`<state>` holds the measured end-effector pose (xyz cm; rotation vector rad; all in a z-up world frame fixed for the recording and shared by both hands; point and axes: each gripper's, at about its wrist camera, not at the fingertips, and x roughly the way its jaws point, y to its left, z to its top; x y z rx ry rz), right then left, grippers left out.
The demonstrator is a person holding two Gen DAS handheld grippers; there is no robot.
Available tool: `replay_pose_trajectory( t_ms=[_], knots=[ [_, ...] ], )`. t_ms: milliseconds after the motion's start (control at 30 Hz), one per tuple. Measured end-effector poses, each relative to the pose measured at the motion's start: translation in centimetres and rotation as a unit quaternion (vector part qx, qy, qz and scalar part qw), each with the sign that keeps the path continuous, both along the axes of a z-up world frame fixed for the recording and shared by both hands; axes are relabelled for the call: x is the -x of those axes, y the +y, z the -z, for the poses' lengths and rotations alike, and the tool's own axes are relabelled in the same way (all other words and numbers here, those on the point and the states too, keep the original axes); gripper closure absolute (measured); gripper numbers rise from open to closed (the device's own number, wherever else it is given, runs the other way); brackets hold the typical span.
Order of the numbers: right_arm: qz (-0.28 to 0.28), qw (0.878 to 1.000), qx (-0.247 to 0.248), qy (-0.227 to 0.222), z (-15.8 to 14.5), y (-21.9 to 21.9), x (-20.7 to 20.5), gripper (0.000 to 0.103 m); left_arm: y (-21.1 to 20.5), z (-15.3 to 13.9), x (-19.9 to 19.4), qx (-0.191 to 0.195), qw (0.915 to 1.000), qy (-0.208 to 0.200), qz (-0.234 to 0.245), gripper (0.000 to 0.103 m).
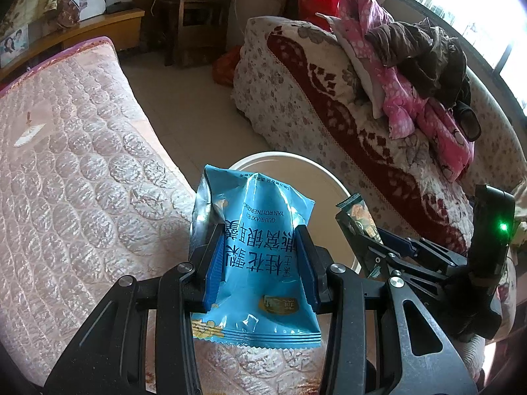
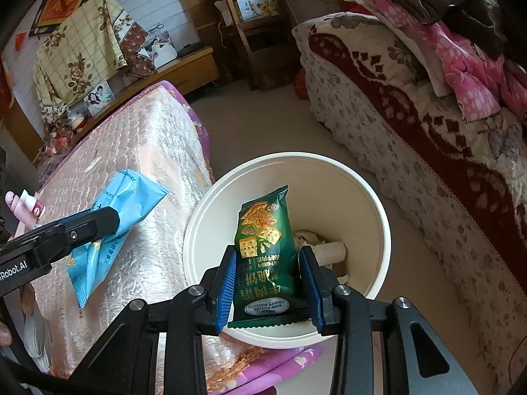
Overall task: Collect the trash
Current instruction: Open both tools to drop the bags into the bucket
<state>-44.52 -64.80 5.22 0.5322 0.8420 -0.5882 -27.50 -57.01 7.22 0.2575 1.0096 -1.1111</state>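
My left gripper is shut on a blue snack bag, held above the edge of the quilted bed beside the white bin. The bag also shows in the right wrist view. My right gripper is shut on a green biscuit packet, held over the open mouth of the white bin. White paper trash lies at the bin's bottom. The green packet shows in the left wrist view at the right.
A pink quilted bed is on the left; the bin stands against its edge. A sofa with a floral cover and piled clothes is on the right. Tiled floor runs between them. A pink bottle lies at far left.
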Motion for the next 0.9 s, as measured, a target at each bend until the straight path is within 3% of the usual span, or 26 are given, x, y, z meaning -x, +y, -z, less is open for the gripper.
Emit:
replay_pose_trajectory(
  t_ms=[200,267,333,400,467,500,900],
  knots=[
    [0.009,1.0,-0.003,0.008,0.6,-0.5,0.1,0.066,-0.3,0.3,-0.1,0.006,1.0,0.002,0.006,0.063],
    [0.013,1.0,0.0,0.011,0.6,-0.5,0.1,0.054,-0.3,0.4,-0.2,0.012,0.9999,0.007,0.007,0.058],
    [0.018,1.0,0.003,0.01,0.6,-0.7,0.2,0.053,-0.4,0.4,-0.2,0.018,0.9997,0.013,0.01,0.056],
    [0.023,1.0,0.001,0.004,0.6,-0.8,0.4,0.05,-0.4,0.6,-0.2,0.022,0.9994,0.022,0.017,0.046],
    [0.029,1.0,-0.004,0.002,0.7,-1.1,0.6,0.036,-0.3,0.7,-0.3,0.024,0.9992,0.024,0.018,0.041],
    [0.03,1.0,-0.005,0.002,0.7,-1.1,0.7,0.035,-0.2,0.7,-0.2,0.023,0.9993,0.023,0.017,0.041],
    [0.021,1.0,0.001,0.006,0.5,0.2,-0.1,0.035,2.7,0.2,-1.3,0.013,0.9998,-0.009,-0.016,0.041]
  ],
)
